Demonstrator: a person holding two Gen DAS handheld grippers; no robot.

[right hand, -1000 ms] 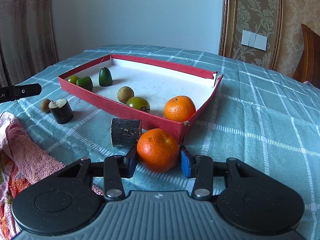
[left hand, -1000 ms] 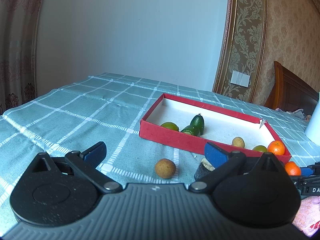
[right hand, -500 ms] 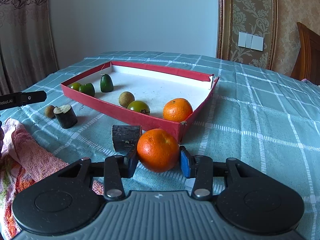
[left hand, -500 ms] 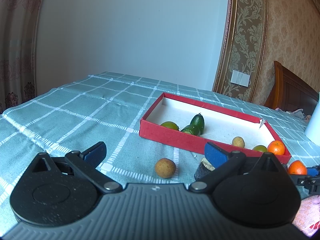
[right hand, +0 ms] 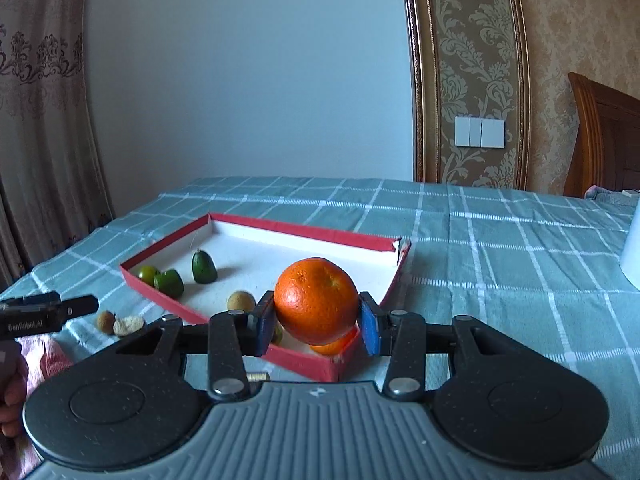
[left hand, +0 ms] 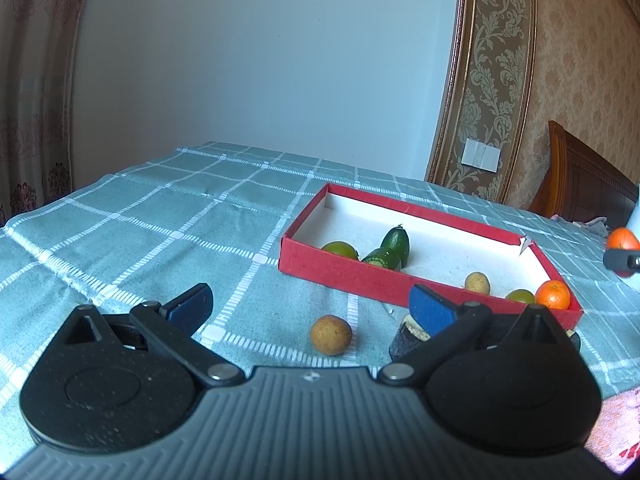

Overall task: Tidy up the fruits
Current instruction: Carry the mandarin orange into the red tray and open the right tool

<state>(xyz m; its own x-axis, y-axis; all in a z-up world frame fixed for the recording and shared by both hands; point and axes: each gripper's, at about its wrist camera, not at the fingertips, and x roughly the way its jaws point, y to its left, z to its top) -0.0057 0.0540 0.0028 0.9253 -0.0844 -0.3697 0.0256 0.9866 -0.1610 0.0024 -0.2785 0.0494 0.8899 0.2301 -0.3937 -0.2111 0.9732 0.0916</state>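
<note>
With the orange (right hand: 316, 300) clamped between the blue pads (right hand: 370, 334) of my right gripper (right hand: 316, 330), I am carrying it clear of the tablecloth (right hand: 500, 248), just above the near corner of the red tray (right hand: 304, 364). Both pads press on the fruit's flanks at about its widest girth, so the hold looks sound. A second orange (right hand: 334, 346) lies in that same corner, directly below the one I carry.

To finish this step well, I should:

1. Keep the pads closed without squeezing harder; the peel is soft and the fruit round, so it could roll in the grip.
2. Carry the fruit forward over the red wall before lowering, so that it clears the rim.
3. Set it down on bare white floor just beside the second orange, not on top of it, since a drop onto another round fruit would likely send both rolling.
4. Open the jaws only once the fruit rests on the tray floor.

My left gripper (left hand: 310, 304) stands wide open and empty, low over the cloth. Ahead of it lie a small brown fruit (left hand: 331, 335) and a dark stump (left hand: 404, 344), both outside the tray, well placed for a later pick.
</note>
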